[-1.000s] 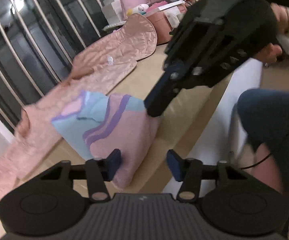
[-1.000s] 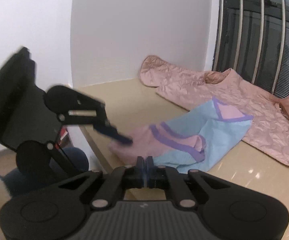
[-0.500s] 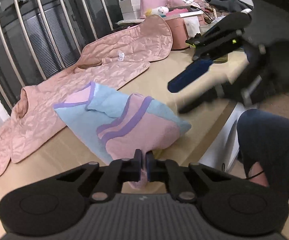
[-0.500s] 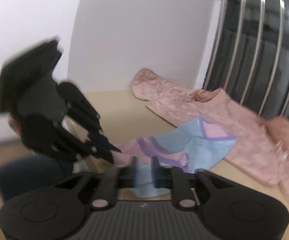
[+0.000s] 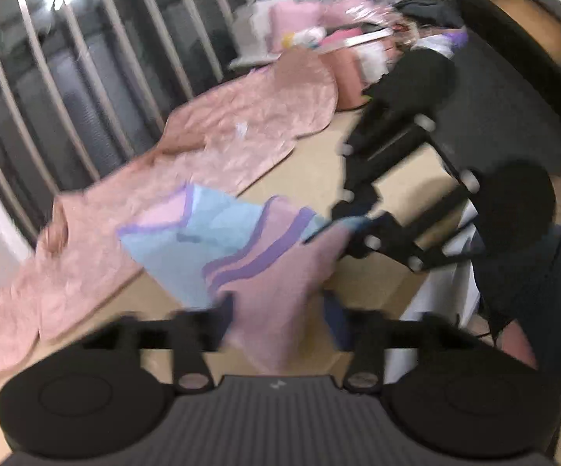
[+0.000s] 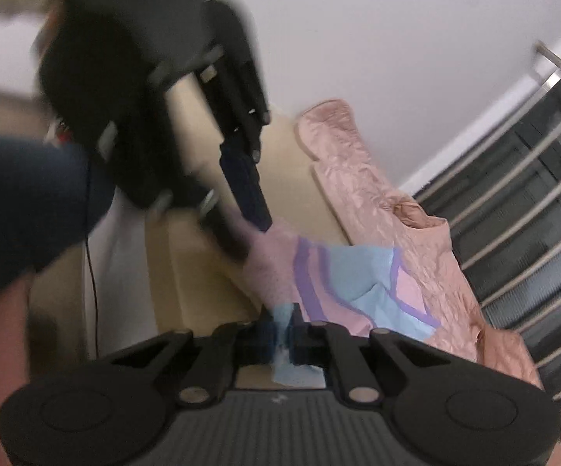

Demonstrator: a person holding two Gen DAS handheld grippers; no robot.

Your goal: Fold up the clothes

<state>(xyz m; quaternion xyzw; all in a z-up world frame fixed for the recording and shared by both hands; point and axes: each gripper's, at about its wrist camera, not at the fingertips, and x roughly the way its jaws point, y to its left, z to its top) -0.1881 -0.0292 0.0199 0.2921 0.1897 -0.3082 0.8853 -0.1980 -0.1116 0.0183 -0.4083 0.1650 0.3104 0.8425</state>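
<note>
- Task garment: small pink-and-blue top (image 5: 241,240) w/ purple stripes, on the beige worktop (image 5: 311,178) near its front edge; far end overlaps a quilted pink jacket (image 5: 218,143) spread along the window bars (image 5: 86,70).
- Left gripper (image 5: 278,320): fingers have just been opening and now stand spread; the top's pink near corner lies between them. Blur hides whether either pad touches the cloth; judged not pinching.
- Right gripper (image 6: 282,336): fingers have just been closing and are pressed together on a pale-blue corner of the top, at the worktop's front edge.
- Orientation: long axis runs from the front edge obliquely back toward the bars. Pink V-neck patch (image 6: 406,287) points at the jacket, so the neck end is far and the hem/sleeve end near. In the left wrist view the top sits crumpled, partly doubled.
- Risk 1: only one corner is firmly held. If the right hand lifts alone, the top will likely swing and bunch, giving a skewed crease.
- Risk 2: far end rests on the slick jacket; a pull may drag the jacket too.
- Risk 3: the near corners hang at the front edge. If released, the cloth may slide off.
- Risk 4: both grippers are close together; fingers could clash.
</note>
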